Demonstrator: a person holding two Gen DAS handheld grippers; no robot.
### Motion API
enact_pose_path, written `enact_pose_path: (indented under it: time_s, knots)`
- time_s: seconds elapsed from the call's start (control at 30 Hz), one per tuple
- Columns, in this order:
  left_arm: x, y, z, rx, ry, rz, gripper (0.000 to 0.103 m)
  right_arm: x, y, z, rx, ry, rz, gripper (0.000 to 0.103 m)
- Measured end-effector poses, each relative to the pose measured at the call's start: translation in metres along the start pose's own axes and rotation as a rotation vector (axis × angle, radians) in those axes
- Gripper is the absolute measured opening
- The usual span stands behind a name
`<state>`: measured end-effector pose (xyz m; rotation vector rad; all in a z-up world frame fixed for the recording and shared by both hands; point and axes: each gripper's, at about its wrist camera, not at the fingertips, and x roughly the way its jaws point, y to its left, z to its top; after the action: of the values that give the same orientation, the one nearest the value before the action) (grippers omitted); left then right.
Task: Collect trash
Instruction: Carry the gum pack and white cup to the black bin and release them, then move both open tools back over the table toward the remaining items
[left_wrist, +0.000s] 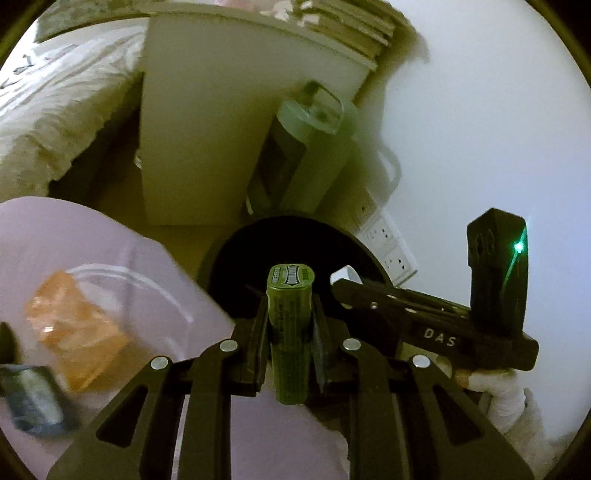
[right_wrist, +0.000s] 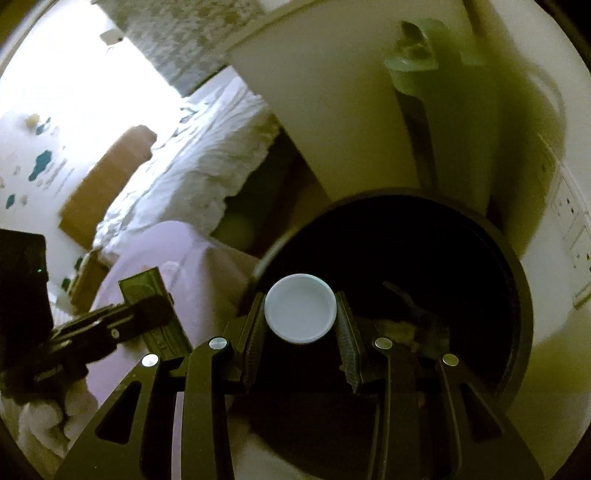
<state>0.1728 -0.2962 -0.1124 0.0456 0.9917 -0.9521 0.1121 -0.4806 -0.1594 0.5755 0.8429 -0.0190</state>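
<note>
Grippers: left gripper (left_wrist: 290, 325) has its jaws clamped on a green tube (left_wrist: 290, 314); right gripper (right_wrist: 300, 314) has its jaws clamped on a white cap (right_wrist: 300, 313).
Bin: a black round bin (right_wrist: 517, 295) stands on the floor, its mouth open below both loads — the cap hangs over the dark opening, the tube near its rim.
Step in hand: carrying, it seems; both pieces are at the drop point, not yet let go.
Next move: probably bringing the tube fully over the mouth, then parting the jaws so each piece falls inside.
Table: a pale lilac table (left_wrist: 110, 240) sits just beside the bin.
Left on table: an orange crumpled wrapper (left_wrist: 77, 325) and a small grey-blue object (left_wrist: 33, 398) — likely more trash to fetch.
In the way: the two grippers are close together over one opening; a white cabinet (left_wrist: 207, 140) and a pale green bottle (left_wrist: 310, 147) crowd the far side.
</note>
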Motion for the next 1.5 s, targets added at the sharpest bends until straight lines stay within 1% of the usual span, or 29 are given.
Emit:
enact_pose_path:
  time_s: [0.23, 0.27, 0.33, 0.37, 0.4, 0.43, 0.47, 0.5, 0.57, 0.7, 0.83, 0.97, 1.1, 1.2, 1.3, 1.4, 1.5]
  knots:
    - [0.018, -0.015, 0.002, 0.037, 0.042, 0.002, 0.021, 0.011, -0.019, -0.009, 0.041, 0.025, -0.034, 0.037]
    - [0.018, -0.014, 0.003, 0.038, 0.044, 0.005, 0.023, 0.012, -0.021, -0.010, 0.045, 0.029, -0.041, 0.038]
    - [0.018, -0.016, 0.003, 0.040, 0.048, 0.013, 0.024, 0.012, -0.022, -0.012, 0.048, 0.032, -0.054, 0.046]
    - [0.017, -0.017, 0.003, 0.042, 0.047, 0.014, 0.025, 0.011, -0.022, -0.013, 0.048, 0.028, -0.059, 0.054]
    - [0.015, -0.017, 0.003, 0.044, 0.043, 0.015, 0.030, 0.010, -0.022, -0.014, 0.045, 0.022, -0.063, 0.060]
    - [0.012, -0.017, 0.002, 0.048, 0.038, 0.024, 0.035, 0.009, -0.020, -0.015, 0.042, 0.020, -0.065, 0.062]
    - [0.011, -0.018, 0.002, 0.050, 0.033, 0.034, 0.051, 0.009, -0.019, -0.015, 0.036, 0.017, -0.066, 0.065]
    - [0.007, -0.018, 0.001, 0.050, 0.018, 0.053, 0.066, 0.009, -0.016, -0.016, 0.032, 0.016, -0.064, 0.066]
    - [-0.003, -0.016, -0.001, 0.048, -0.015, 0.077, 0.073, 0.010, -0.012, -0.017, 0.025, 0.019, -0.056, 0.066]
    - [-0.025, -0.003, -0.007, 0.019, -0.047, 0.094, 0.075, 0.013, 0.005, -0.019, -0.013, 0.022, -0.031, 0.066]
    - [-0.047, 0.021, -0.016, -0.029, -0.078, 0.134, 0.076, 0.017, 0.027, -0.018, -0.061, 0.026, 0.000, 0.066]
    - [-0.071, 0.050, -0.027, -0.071, -0.107, 0.197, 0.076, 0.020, 0.055, -0.017, -0.126, 0.037, 0.037, 0.066]
    - [-0.097, 0.091, -0.040, -0.064, -0.110, 0.306, 0.076, 0.024, 0.089, -0.020, -0.210, 0.050, 0.079, 0.066]
    - [-0.110, 0.117, -0.045, -0.027, -0.071, 0.350, 0.076, 0.026, 0.117, -0.023, -0.289, 0.062, 0.118, 0.066]
    - [-0.119, 0.141, -0.046, 0.066, -0.022, 0.417, 0.076, 0.031, 0.146, -0.028, -0.382, 0.081, 0.151, 0.066]
    - [-0.122, 0.160, -0.044, 0.142, 0.015, 0.429, 0.076, 0.038, 0.177, -0.032, -0.482, 0.106, 0.188, 0.066]
    - [-0.115, 0.171, -0.042, 0.236, 0.065, 0.424, 0.076, 0.045, 0.205, -0.036, -0.603, 0.121, 0.189, 0.066]
